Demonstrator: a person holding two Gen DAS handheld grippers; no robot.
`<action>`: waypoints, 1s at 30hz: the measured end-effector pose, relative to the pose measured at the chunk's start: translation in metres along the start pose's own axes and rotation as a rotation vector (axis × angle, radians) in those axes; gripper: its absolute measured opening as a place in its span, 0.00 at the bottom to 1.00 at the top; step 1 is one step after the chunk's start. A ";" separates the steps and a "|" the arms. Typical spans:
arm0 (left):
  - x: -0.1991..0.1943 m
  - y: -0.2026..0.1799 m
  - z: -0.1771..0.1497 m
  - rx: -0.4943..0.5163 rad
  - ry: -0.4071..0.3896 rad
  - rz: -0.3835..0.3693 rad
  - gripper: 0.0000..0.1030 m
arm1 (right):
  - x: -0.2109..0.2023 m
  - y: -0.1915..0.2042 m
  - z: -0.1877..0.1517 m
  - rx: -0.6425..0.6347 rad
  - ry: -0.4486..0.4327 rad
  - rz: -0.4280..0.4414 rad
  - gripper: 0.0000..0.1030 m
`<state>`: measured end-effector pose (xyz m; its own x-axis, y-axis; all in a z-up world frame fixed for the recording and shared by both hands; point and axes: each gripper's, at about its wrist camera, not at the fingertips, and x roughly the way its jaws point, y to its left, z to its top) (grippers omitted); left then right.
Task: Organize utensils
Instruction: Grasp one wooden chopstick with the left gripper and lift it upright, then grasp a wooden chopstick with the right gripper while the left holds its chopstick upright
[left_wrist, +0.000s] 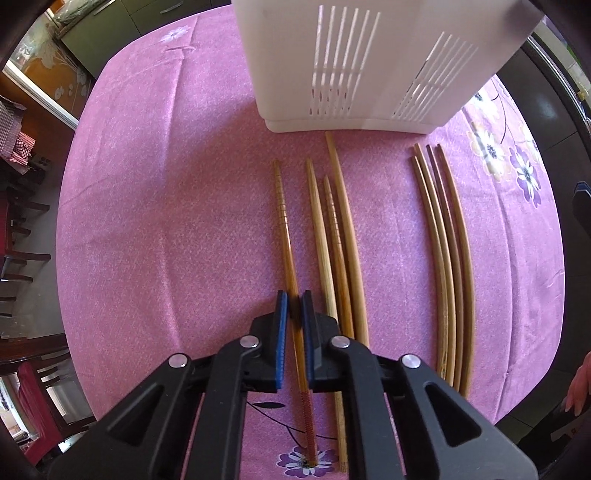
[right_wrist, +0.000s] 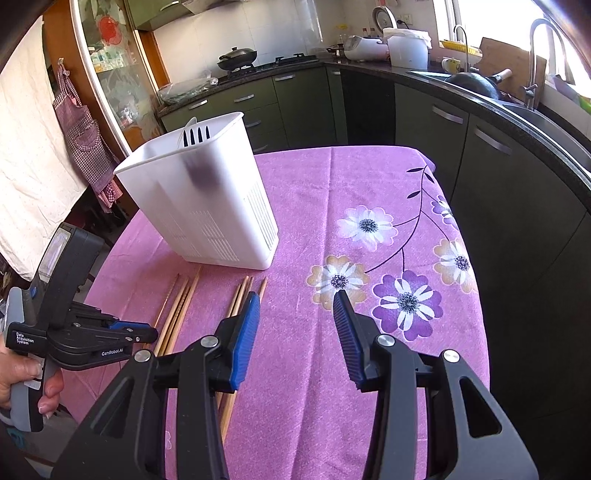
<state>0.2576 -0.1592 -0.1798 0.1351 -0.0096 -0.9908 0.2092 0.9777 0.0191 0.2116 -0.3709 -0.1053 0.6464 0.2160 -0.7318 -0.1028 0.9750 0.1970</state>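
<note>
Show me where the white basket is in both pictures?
Left wrist view: the white basket fills the top middle, just beyond the tips of the chopsticks.
Right wrist view: it stands left of centre on the table, past the same chopsticks.
Shared landmark: the purple flowered tablecloth under everything.

The holder (left_wrist: 354, 66) runs off the top edge in the left wrist view – its rim is unseen there. In the right wrist view a grey smear blurs its wall, and the right gripper's finger (right_wrist: 242, 343) hides part of the right-hand chopsticks (right_wrist: 236, 299) – their near ends are cut off.
</note>
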 end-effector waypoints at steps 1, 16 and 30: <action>-0.003 0.002 0.003 -0.001 -0.002 -0.003 0.07 | 0.001 0.001 -0.001 -0.003 0.004 -0.001 0.41; -0.079 0.033 -0.008 -0.002 -0.193 -0.086 0.07 | 0.031 0.027 -0.011 -0.065 0.194 0.061 0.41; -0.143 0.055 -0.057 0.041 -0.400 -0.085 0.07 | 0.080 0.038 -0.012 -0.056 0.461 0.059 0.16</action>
<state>0.1948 -0.0925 -0.0444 0.4796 -0.1786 -0.8591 0.2732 0.9608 -0.0472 0.2503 -0.3160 -0.1636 0.2360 0.2591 -0.9366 -0.1778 0.9590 0.2205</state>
